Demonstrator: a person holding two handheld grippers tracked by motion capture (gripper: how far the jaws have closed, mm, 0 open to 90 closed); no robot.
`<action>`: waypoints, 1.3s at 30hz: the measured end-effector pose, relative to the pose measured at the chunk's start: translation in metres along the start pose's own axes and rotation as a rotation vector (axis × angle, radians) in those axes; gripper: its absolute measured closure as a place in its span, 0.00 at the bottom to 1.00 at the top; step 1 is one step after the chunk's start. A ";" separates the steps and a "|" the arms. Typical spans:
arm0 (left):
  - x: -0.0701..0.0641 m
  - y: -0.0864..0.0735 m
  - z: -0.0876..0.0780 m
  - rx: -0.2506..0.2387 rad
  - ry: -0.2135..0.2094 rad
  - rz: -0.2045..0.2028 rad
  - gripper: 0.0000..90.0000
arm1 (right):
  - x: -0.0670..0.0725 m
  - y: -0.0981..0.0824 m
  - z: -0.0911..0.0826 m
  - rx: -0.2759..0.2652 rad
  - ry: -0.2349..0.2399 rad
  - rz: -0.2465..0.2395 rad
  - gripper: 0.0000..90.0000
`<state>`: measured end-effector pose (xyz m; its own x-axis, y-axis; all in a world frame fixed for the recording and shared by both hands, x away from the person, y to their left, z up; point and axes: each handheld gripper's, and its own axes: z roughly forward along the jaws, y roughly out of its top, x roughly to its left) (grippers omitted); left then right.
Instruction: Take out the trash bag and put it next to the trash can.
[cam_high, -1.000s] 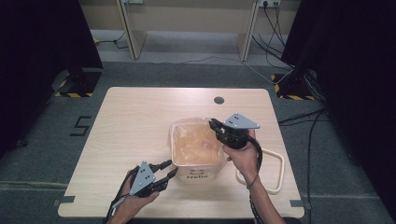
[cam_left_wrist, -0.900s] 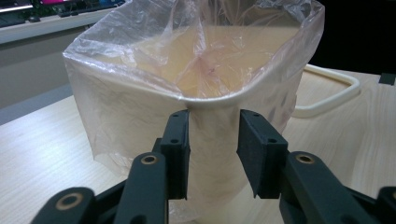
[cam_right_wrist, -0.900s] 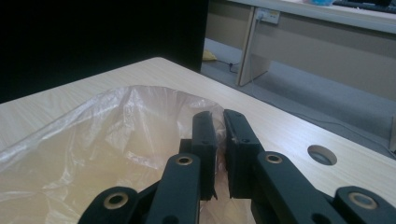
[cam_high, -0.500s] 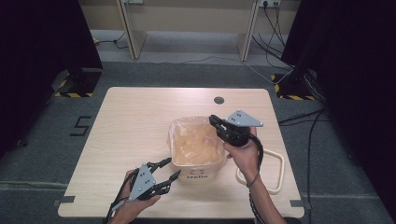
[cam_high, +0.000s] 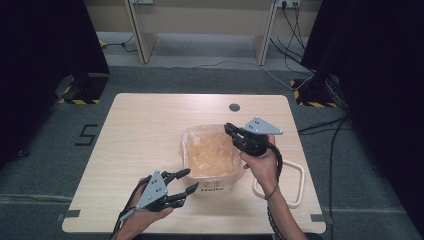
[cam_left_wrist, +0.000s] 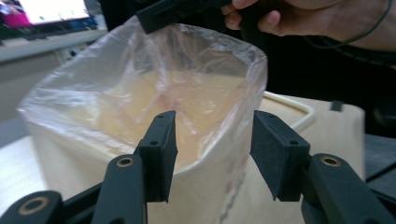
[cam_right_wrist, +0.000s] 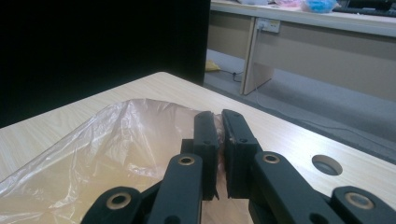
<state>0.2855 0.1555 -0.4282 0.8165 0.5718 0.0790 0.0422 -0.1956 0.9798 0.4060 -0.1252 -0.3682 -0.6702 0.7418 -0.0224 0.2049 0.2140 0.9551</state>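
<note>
Right gripper (cam_high: 231, 131), jaws pinched on the far rim of the plastic liner (cam_high: 212, 150), holds it over the cream bin (cam_high: 210, 186) mid-table; left gripper (cam_high: 184, 181), jaws half-spread and just opened with nothing between them, faces the near rim. Fitting the liner appears under way; next, the near edge likely needs seizing. Pale wooden table (cam_high: 145, 130), grey carpet (cam_high: 200, 70), dark curtains (cam_high: 45, 45) surround.

Open tabletop (cam_high: 145, 130) left of the lined bin (cam_high: 212, 172); white loop (cam_high: 295, 185) at its right.
</note>
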 end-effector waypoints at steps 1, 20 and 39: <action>0.001 0.000 0.002 0.010 -0.012 -0.006 0.57 | 0.000 0.000 0.000 0.001 0.001 0.002 0.95; 0.008 0.007 0.016 0.105 -0.054 -0.024 0.87 | -0.003 0.000 0.000 0.007 0.008 0.007 0.94; 0.016 0.030 -0.001 0.036 -0.045 -0.072 1.00 | -0.004 0.012 -0.009 -0.050 -0.002 0.004 0.94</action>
<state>0.2992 0.1590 -0.3977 0.8356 0.5494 -0.0008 0.1219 -0.1840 0.9753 0.4048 -0.1317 -0.3537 -0.6680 0.7439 -0.0188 0.1721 0.1790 0.9687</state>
